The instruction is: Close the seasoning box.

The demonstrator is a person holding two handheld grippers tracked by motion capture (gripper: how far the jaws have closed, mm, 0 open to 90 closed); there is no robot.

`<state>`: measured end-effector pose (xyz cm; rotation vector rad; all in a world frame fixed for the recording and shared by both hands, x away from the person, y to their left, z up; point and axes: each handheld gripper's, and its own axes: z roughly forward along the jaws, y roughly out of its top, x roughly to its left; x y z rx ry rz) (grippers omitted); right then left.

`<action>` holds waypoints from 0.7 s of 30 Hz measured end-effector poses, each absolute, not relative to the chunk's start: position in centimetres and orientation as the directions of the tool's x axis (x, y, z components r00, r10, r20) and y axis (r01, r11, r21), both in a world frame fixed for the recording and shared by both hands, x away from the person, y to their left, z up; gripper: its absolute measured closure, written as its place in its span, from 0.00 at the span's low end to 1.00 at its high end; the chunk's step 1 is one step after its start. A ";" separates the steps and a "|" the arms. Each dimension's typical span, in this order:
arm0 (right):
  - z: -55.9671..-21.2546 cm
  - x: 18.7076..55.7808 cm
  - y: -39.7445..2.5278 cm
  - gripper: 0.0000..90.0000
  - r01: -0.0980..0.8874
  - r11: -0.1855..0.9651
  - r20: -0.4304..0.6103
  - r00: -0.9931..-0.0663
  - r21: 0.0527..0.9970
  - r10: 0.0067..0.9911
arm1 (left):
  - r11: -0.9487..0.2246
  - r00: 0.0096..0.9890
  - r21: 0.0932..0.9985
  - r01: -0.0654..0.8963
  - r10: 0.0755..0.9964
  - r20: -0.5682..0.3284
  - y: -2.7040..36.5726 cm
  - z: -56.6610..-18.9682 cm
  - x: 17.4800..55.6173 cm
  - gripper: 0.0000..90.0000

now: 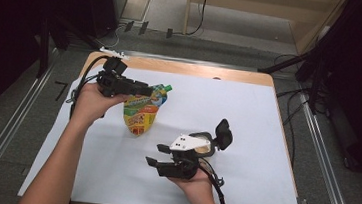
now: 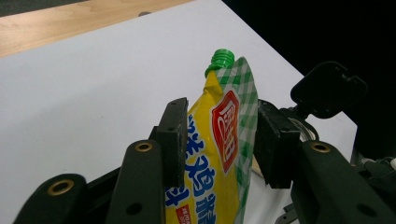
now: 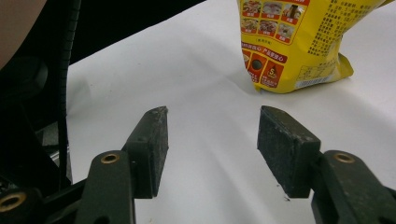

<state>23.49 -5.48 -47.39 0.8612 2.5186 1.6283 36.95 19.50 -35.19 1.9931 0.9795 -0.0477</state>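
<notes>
**Pouch upright in L tongs, R tongs open on the sheet**

Worktop (image 1: pixel 251 77) is light wood, almost all covered by a white paper sheet (image 1: pixel 228 116); bare wood shows as a strip along the far edge. Sheet looks flat w/ a few soft creases. Around the worktop I see grey floor, metal rails (image 1: pixel 11 121) down both sides, dark curtains L and R, cables (image 1: pixel 292 128) trailing off the far right corner.

My left tongs (image 1: pixel 145 91) sit at the far-left part of the sheet, jaws on either side of the yellow sauce pouch (image 1: pixel 143 111) near its upper part. In the left gripper view the pouch (image 2: pixel 219 140) stands between the two pads (image 2: pixel 173 140); the left pad touches it, the right looks just at its checked edge, so I read it as gripped. Green cap (image 2: pixel 222 58) points up and away. Pouch bottom rests on the sheet, tilted a bit.

My right tongs (image 1: pixel 155 164) are near-centre, towards the front edge, jaws apart, nothing between them, low over bare sheet. In the right gripper view the pouch (image 3: pixel 299 42) is ahead of those tongs (image 3: pixel 212 140), well apart.

Open room: whole right half of the sheet is free, also the front-left area. Front edge is close to my right hand (image 1: pixel 196 186).
</notes>
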 end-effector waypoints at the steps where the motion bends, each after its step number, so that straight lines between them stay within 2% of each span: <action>1: -47.4 23.5 -5.5 0.49 0.434 0.304 0.270 -0.848 0.848 0.457 | -0.291 0.687 0.700 0.652 0.617 -0.383 19.5 -35.1 36.9 0.65; 9: -47.1 23.5 -5.6 0.50 0.428 0.304 0.265 -0.850 0.851 0.455 | -0.307 0.698 0.708 0.637 0.620 -0.359 19.1 -34.3 36.3 0.64; 21: -46.8 23.4 -5.5 0.50 0.420 0.337 0.246 -0.857 0.842 0.453 | -0.269 0.673 0.714 0.646 0.643 -0.366 20.3 -32.2 35.5 0.59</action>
